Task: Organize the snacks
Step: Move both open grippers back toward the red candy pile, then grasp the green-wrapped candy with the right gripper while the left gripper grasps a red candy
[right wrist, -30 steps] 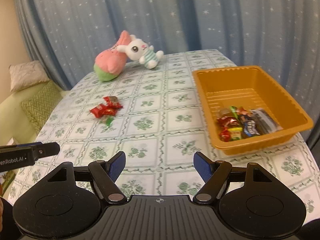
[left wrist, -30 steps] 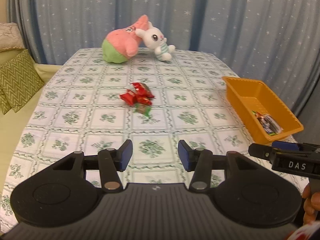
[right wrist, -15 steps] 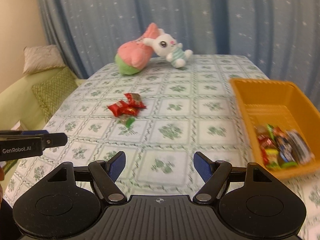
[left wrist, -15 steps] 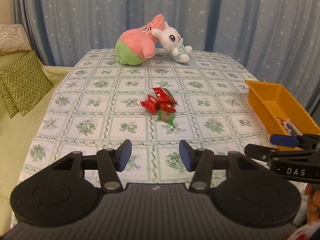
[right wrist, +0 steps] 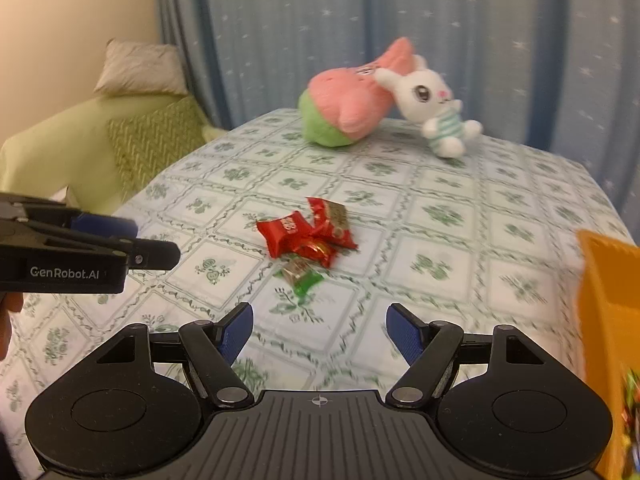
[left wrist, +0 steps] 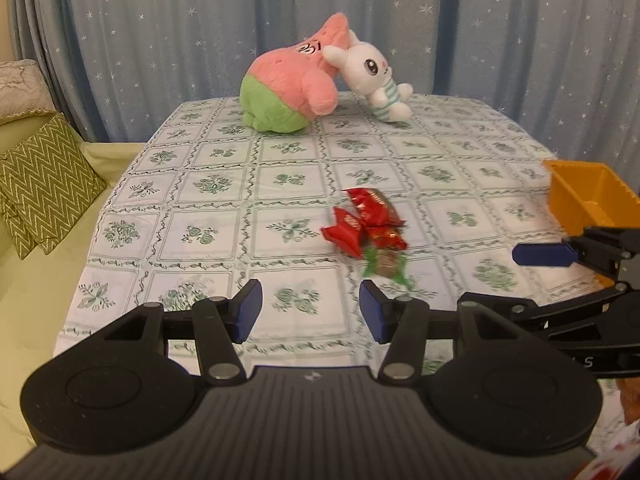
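A small pile of red-wrapped snacks [left wrist: 366, 222] with one green-wrapped snack [left wrist: 386, 266] lies mid-table; it also shows in the right wrist view [right wrist: 308, 234], green snack [right wrist: 300, 276] nearest. My left gripper [left wrist: 311, 311] is open and empty, short of the pile and a little left of it. My right gripper [right wrist: 319, 330] is open and empty, just short of the green snack. The orange bin [left wrist: 588, 196] stands at the right; in the right wrist view its edge [right wrist: 608, 304] shows with snacks inside at the frame's corner.
A pink-and-green plush [left wrist: 292, 84] and a white bunny plush [left wrist: 374, 76] lie at the table's far end. A sofa with a zigzag cushion [left wrist: 44, 180] stands left of the table. Blue starred curtains hang behind. The floral tablecloth [left wrist: 208, 208] covers the table.
Both grippers have moved forward and turned left toward the snack pile. The pile looms larger and the orange bin has slid to the right edge of both views. Jaws stay open.
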